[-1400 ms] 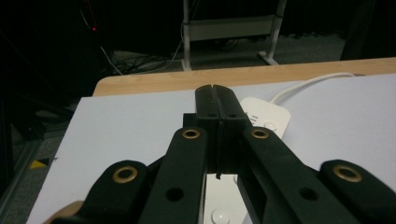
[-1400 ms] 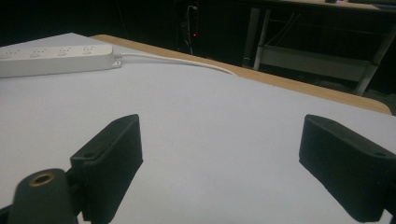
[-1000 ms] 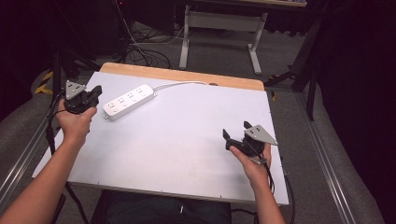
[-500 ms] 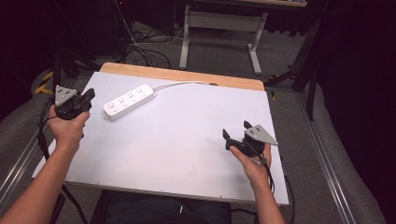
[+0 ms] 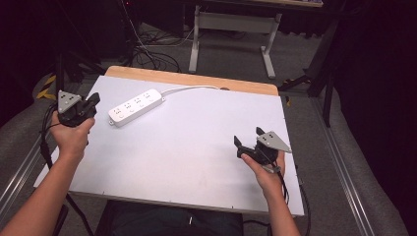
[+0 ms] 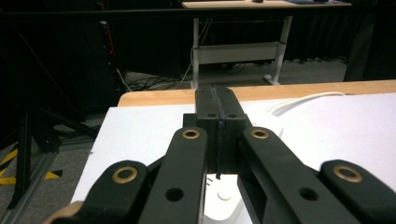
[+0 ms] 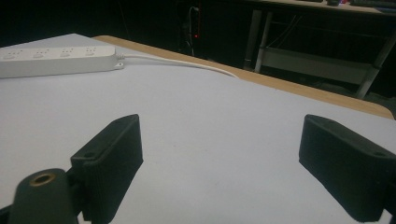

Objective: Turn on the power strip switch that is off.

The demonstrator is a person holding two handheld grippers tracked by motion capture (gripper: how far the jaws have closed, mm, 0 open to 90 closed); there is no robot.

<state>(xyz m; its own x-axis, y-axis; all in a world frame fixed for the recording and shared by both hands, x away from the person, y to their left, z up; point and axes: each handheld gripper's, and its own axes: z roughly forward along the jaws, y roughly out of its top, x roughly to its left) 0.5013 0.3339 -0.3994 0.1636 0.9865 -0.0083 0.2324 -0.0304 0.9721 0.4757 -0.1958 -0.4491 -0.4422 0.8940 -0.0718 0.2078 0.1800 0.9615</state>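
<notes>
Left gripper jaws pressed together, empty, just beside the power strip (long axis running eight to two o'clock, cord trailing from the two o'clock end). Right gripper jaws wide apart at four o'clock over the white tabletop; dark room beyond.

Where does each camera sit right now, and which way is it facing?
High view: above the person's side, looking forward and down on the white table; both forearms, left gripper, right gripper.
Left gripper view: rides that gripper, along its shut jaws toward the power strip.
Right gripper view: along open jaws, low across the table.
All three share the power strip and its cord.
</notes>
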